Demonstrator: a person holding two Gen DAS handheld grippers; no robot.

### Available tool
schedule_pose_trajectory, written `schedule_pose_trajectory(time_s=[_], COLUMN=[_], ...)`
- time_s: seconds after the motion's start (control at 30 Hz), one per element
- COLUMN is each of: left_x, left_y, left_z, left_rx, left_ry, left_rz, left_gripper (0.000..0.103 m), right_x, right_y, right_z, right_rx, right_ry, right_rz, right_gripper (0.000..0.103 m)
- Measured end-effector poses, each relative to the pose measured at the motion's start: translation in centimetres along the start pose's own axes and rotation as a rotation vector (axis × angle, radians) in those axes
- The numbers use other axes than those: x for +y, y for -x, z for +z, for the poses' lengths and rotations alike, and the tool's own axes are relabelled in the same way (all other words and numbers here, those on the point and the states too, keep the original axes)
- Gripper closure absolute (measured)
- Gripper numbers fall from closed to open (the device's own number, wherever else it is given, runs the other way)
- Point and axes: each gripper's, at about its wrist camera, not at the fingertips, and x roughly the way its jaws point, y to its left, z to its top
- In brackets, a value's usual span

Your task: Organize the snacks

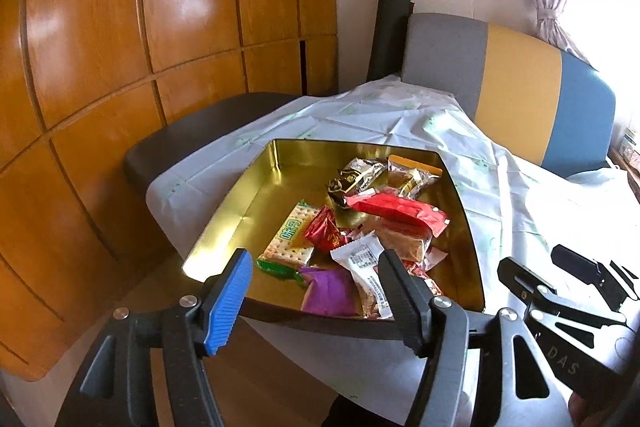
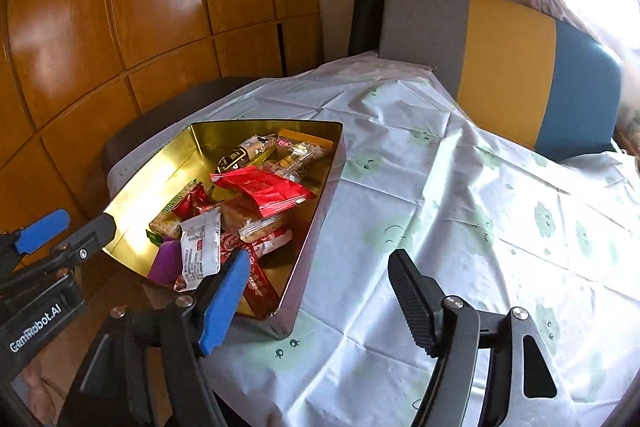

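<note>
Wooden panelling is backing the clothed table (image 2: 440, 187); the tin (image 2: 320, 211) of snacks (image 2: 264, 193) is sitting on it. We are holding left gripper (image 1: 316, 291) and right gripper (image 2: 316, 291) wide, empty; judging: keep clear.

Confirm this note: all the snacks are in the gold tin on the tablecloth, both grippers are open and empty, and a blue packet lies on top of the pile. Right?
Not quite. The packet on top of the pile in the gold tin is red, not blue, as the right wrist view shows. The rest stands: left gripper and right gripper are open and empty, above the tablecloth.
</note>
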Motion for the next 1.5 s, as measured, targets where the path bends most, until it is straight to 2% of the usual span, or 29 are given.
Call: schedule_pose_trajectory(time_s=[0.17, 0.47, 1.5], left_x=[-0.02, 0.12, 0.29], left_y=[0.55, 0.85, 0.56], left_z=[-0.02, 0.01, -0.06], left_rx=[-0.018, -0.03, -0.021], left_ry=[0.001, 0.007, 0.013], left_rz=[0.026, 0.028, 0.035], left_gripper=[0.037, 0.037, 0.037], right_x=[0.09, 0.38, 0.76], right_y=[0.59, 1.01, 0.95], right_z=[-0.09, -0.04, -0.03], right_rx=[-0.016, -0.032, -0.033], right_ry=[-0.001, 0.007, 0.013], right_rz=[-0.005, -0.014, -0.019], right_gripper=[0.028, 0.027, 0.024])
